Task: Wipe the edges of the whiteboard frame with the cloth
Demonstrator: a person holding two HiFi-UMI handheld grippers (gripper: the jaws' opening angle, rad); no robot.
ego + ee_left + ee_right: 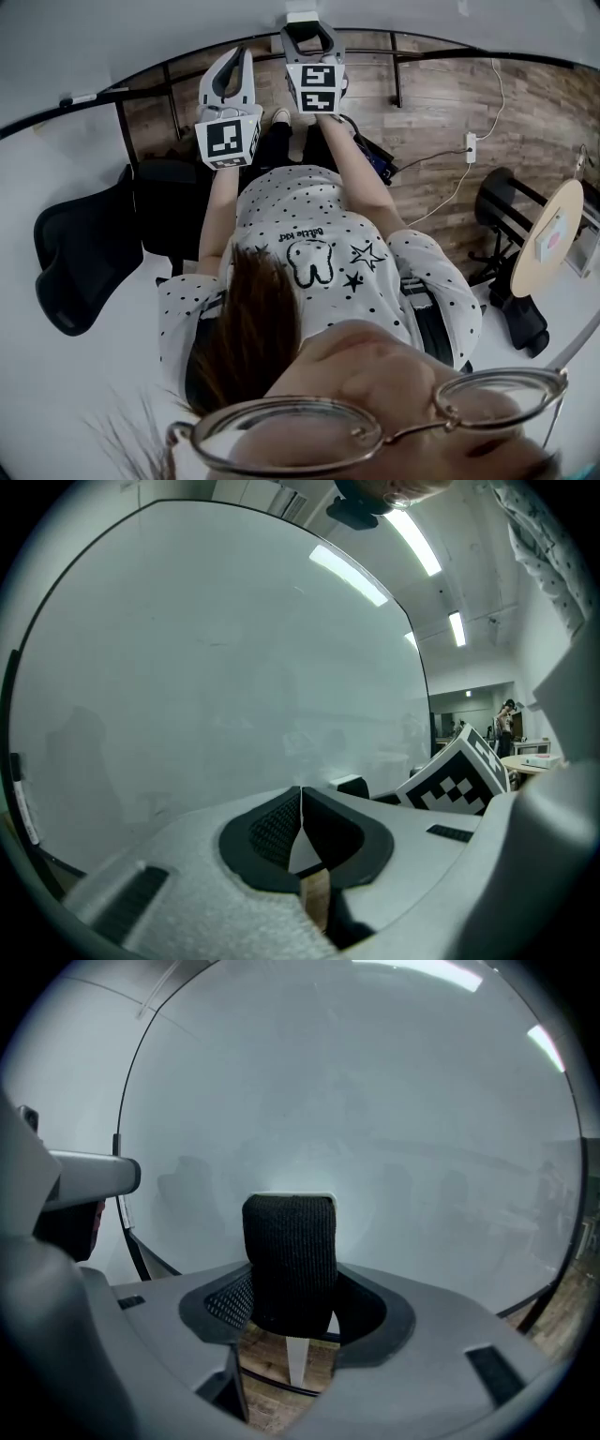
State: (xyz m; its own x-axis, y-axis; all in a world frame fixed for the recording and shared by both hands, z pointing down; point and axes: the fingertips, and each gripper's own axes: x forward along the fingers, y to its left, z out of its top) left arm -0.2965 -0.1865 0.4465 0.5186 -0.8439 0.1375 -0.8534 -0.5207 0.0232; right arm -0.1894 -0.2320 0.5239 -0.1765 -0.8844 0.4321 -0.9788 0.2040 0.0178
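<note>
The white whiteboard [216, 667] fills both gripper views, and its thin black frame [120, 1147] curves down the left side. My right gripper [291, 1309] is shut on a black knitted cloth [289, 1255], which stands up between the jaws just in front of the board [394, 1101]. My left gripper [301, 805] is shut with nothing in it, jaws meeting in a thin line, close to the board. In the head view both grippers are raised side by side, left [230, 94] and right [312, 58], near the dark frame line [169, 66].
A black office chair [84, 253] stands at the left. A round wooden table [548, 239] is at the right, with a power strip and cable [472, 145] on the wood floor. A person in a polka-dot top [319, 253] fills the middle.
</note>
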